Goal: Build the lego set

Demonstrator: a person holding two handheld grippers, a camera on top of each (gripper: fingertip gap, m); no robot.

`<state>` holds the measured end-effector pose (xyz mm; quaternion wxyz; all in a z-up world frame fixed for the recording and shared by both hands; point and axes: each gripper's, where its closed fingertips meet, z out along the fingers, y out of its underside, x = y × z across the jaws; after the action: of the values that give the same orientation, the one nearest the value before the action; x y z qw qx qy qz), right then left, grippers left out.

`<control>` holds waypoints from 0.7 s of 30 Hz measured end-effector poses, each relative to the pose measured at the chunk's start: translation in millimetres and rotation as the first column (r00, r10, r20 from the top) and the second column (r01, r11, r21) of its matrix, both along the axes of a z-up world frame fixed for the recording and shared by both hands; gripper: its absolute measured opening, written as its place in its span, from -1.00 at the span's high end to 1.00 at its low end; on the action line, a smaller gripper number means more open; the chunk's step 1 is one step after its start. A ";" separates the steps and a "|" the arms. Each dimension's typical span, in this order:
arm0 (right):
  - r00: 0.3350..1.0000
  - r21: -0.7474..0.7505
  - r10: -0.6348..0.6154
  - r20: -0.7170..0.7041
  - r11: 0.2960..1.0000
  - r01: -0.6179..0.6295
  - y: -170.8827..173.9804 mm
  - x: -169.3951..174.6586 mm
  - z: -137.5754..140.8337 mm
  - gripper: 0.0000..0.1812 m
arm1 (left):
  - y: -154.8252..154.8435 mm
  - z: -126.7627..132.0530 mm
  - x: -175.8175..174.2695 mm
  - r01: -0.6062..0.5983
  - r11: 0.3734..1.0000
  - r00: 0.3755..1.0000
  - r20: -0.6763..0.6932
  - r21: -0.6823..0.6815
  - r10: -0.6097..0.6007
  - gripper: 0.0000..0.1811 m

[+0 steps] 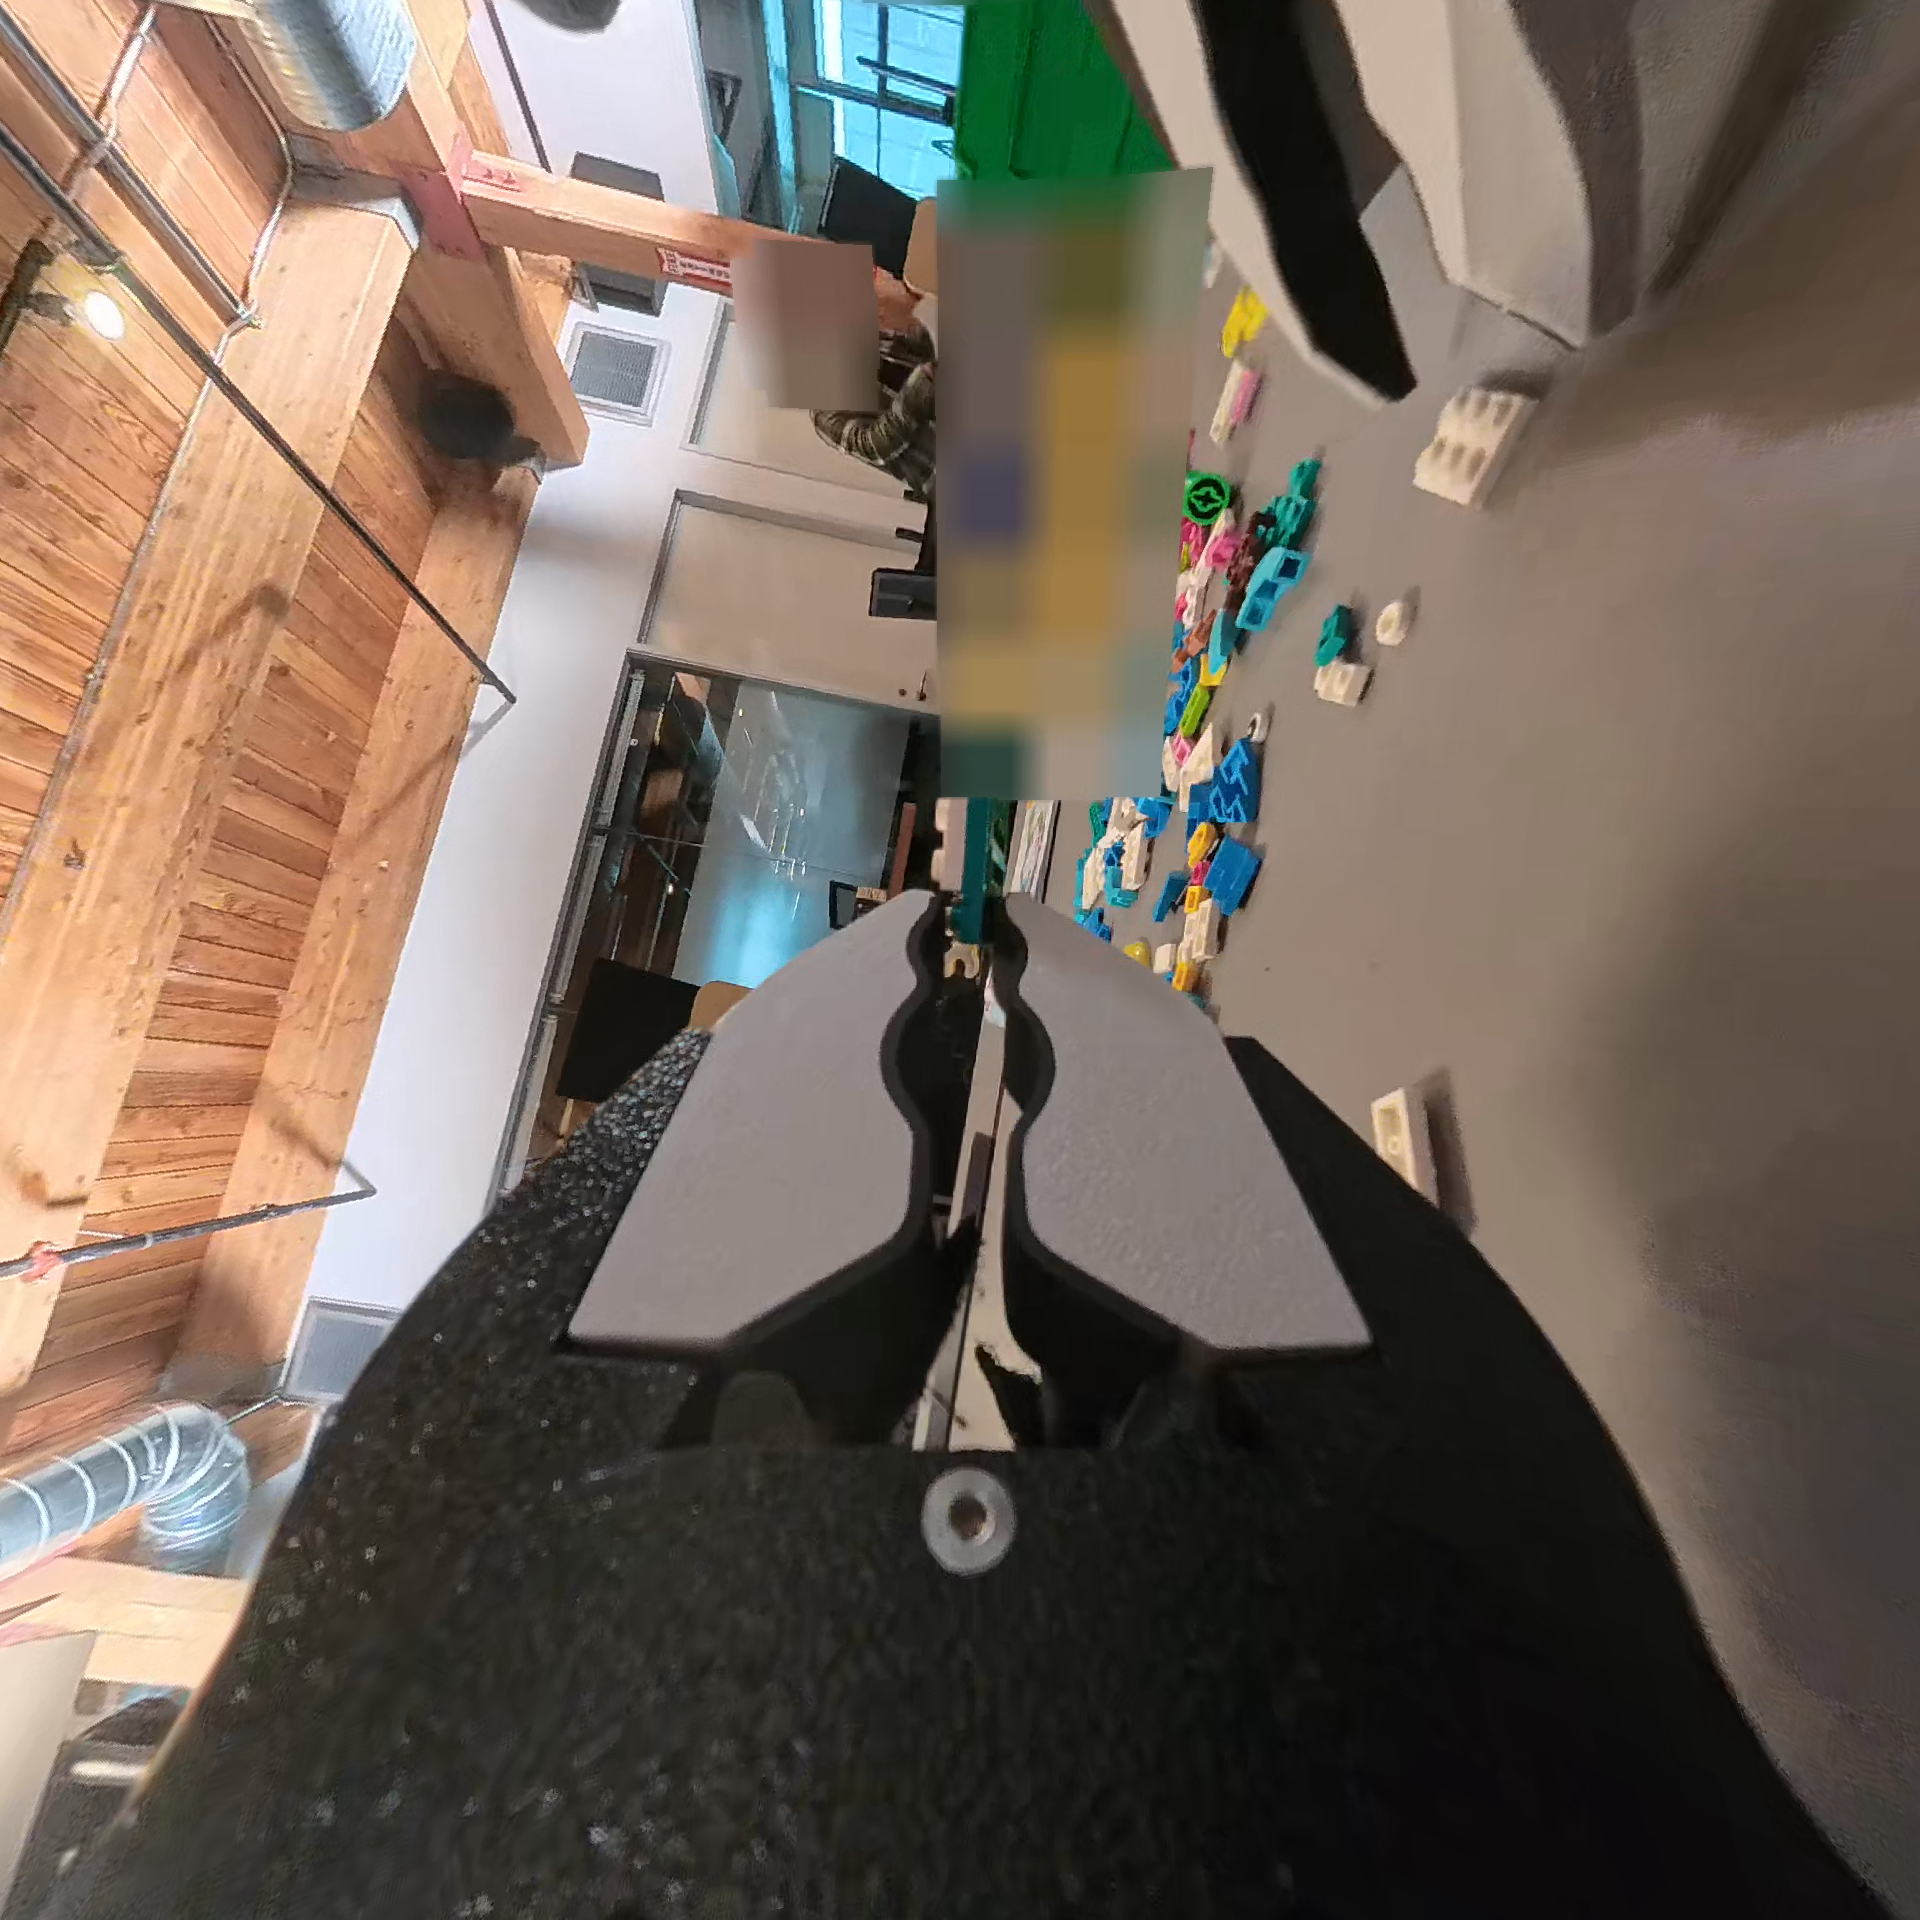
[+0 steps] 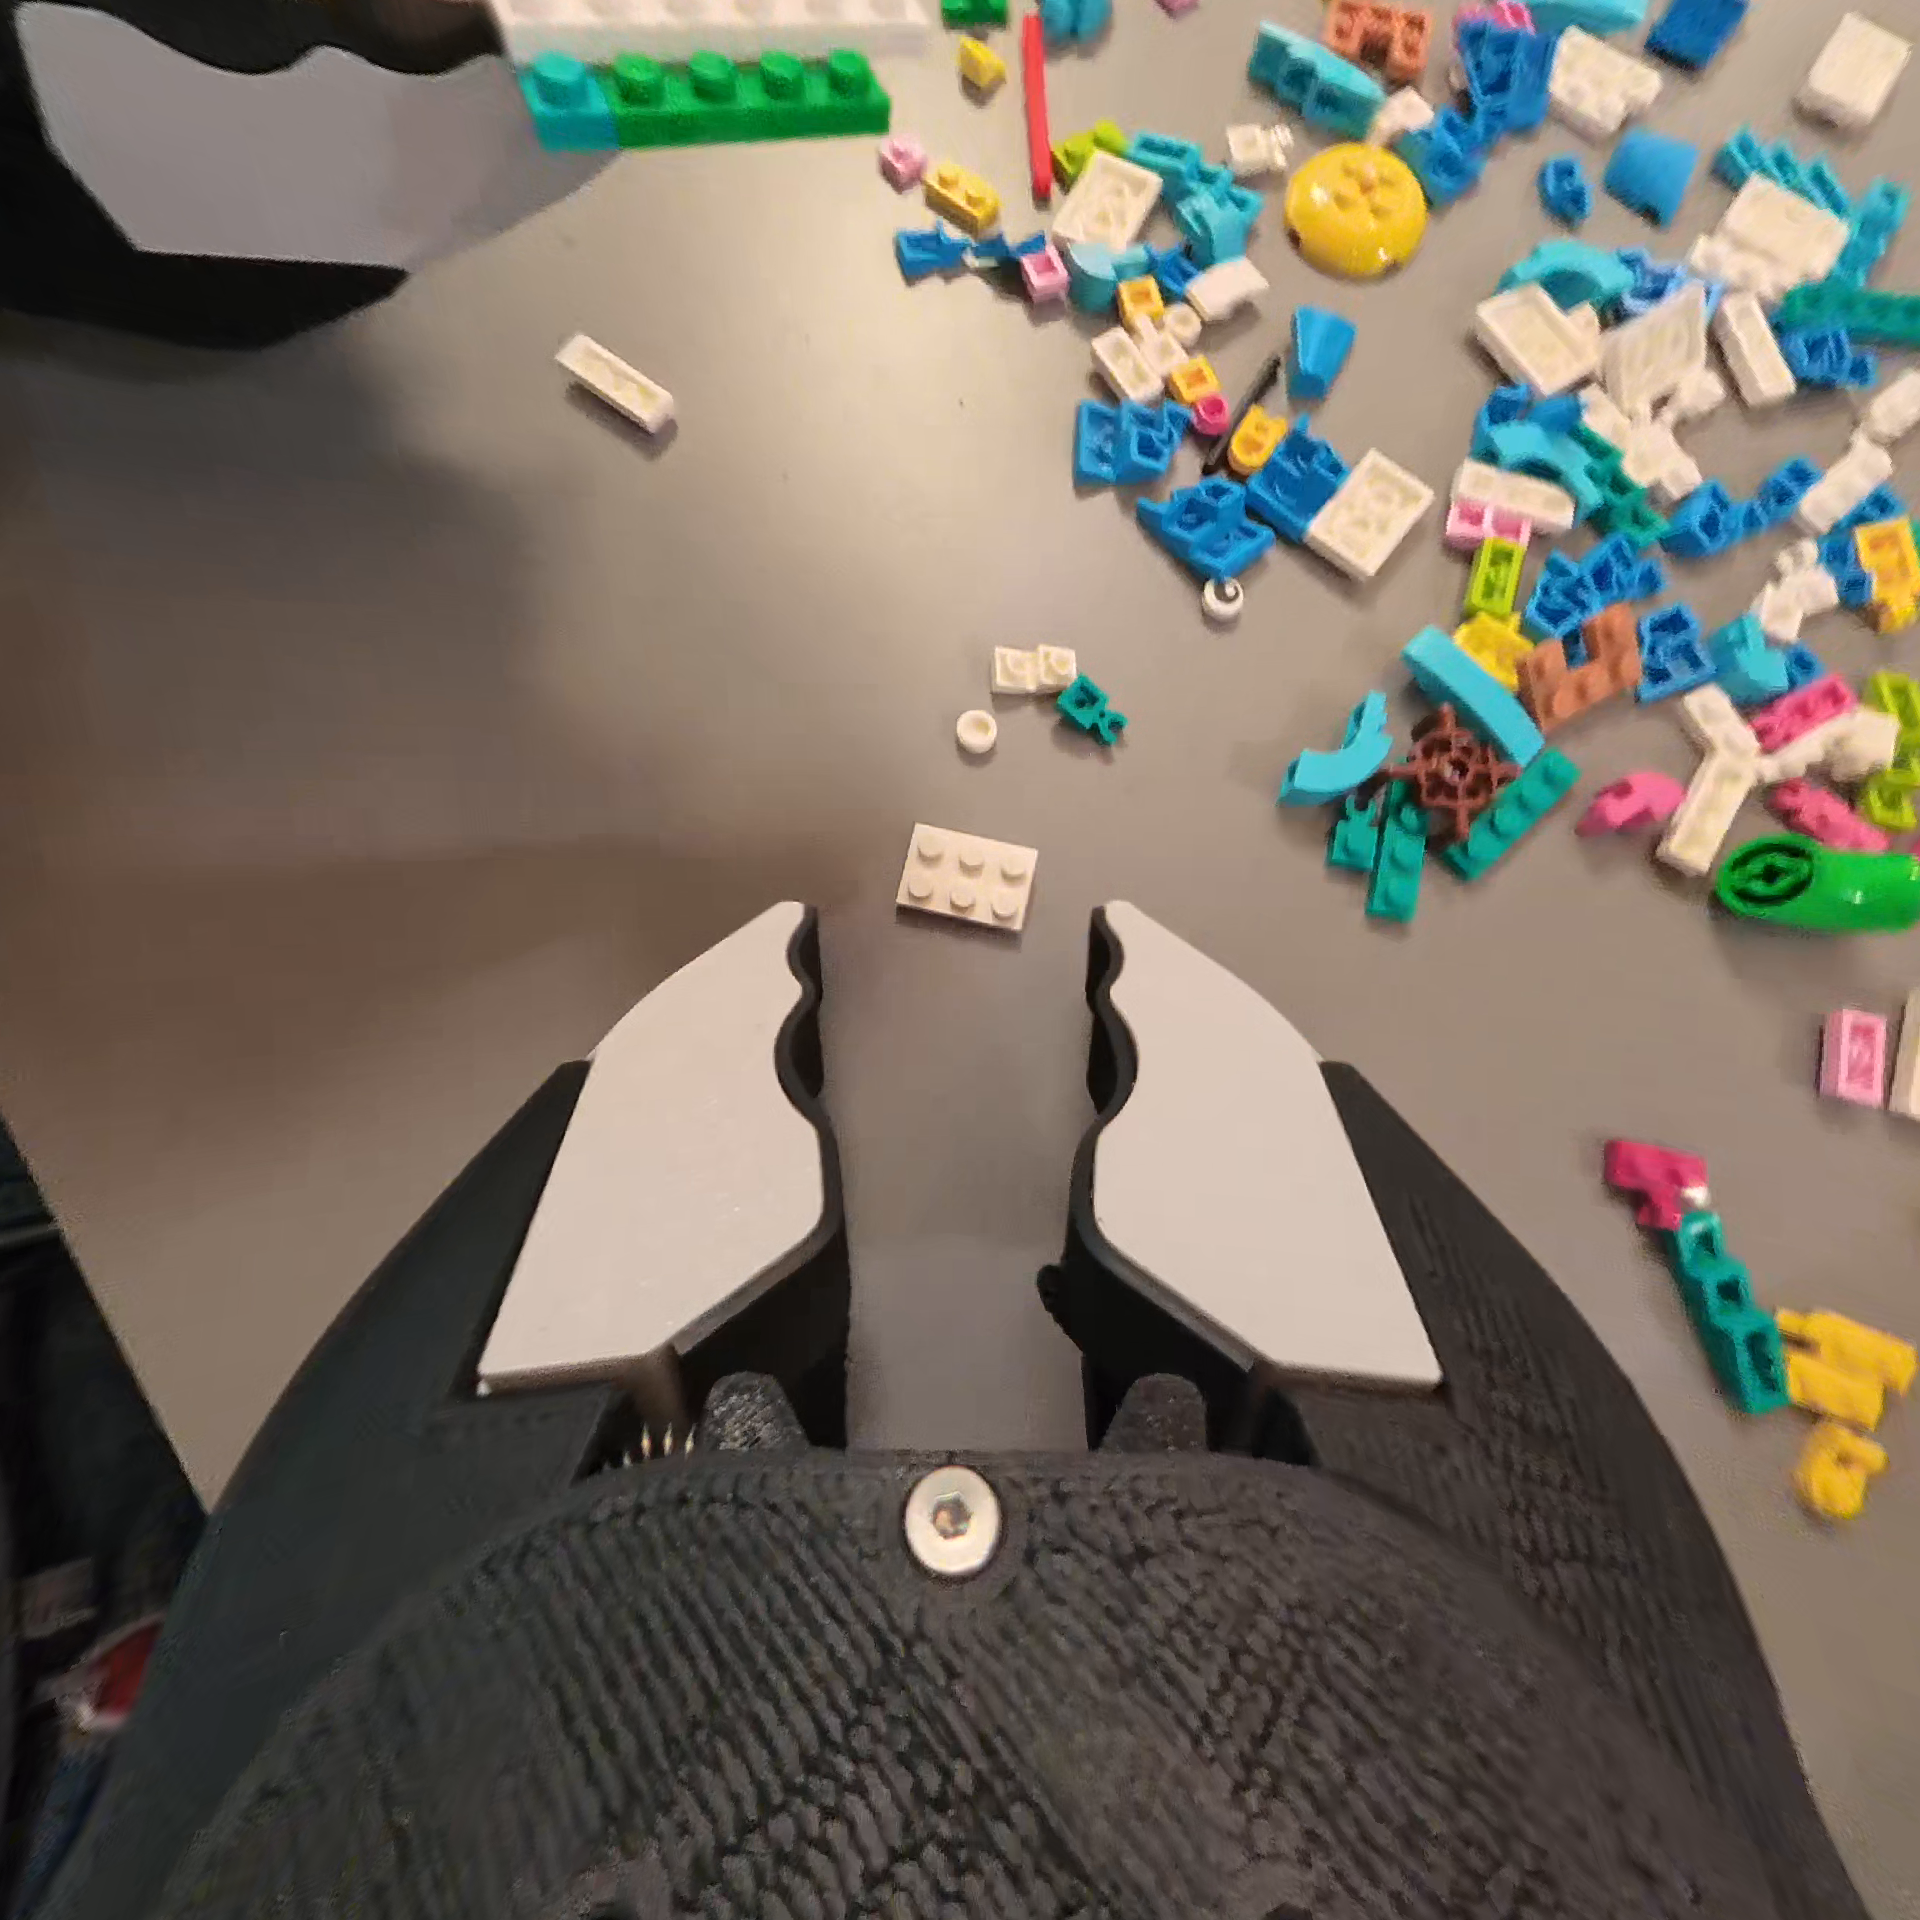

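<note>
Meanwhile the right gripper (image 2: 951, 940) hung spread over the grey table (image 2: 520, 675), a white six-stud plastic plate (image 2: 967, 878) lying just ahead of its tips. The left gripper (image 1: 977, 925) was pinching a flat assembly with a teal edge (image 1: 974, 868).

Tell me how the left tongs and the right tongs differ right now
The left tongs are shut on a partly built lego piece, teal at its edge; the right tongs are open and hold nothing. The left tongs are tipped sideways, so the grey table runs up the right of that view; the right tongs point down at the table, just short of a white six-stud plate. Both have grey-faced fingers on black bodies.
</note>
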<state>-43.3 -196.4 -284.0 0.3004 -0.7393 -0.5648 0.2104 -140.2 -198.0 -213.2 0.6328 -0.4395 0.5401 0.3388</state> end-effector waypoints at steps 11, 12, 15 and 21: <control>0.999 -0.044 -0.030 -0.017 0.999 0.030 1.9 -7.7 -4.5 0.63 | -8.5 -3.5 10.8 0.061 0.998 0.997 -0.049 0.018 -0.060 0.92; 1.000 -0.043 -0.007 -0.023 0.999 0.006 1.4 -8.9 -4.4 0.74 | -8.9 -3.9 11.6 0.063 0.998 0.997 -0.052 0.019 -0.062 0.92; 0.997 -0.017 0.073 0.001 0.997 -0.073 0.2 -9.6 -3.4 0.75 | -9.5 -3.8 12.5 0.067 0.997 0.996 -0.052 0.025 -0.065 0.92; 0.951 0.097 0.287 -0.115 0.956 -0.277 -7.6 -28.6 62.6 0.75 | -6.5 4.5 12.3 0.025 0.998 1.000 0.012 0.051 -0.025 0.92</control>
<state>-71.9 -204.1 -221.4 0.3321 -0.6234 -0.6522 0.2752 -127.9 -204.5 -208.7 0.6514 -0.4187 0.5327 0.3416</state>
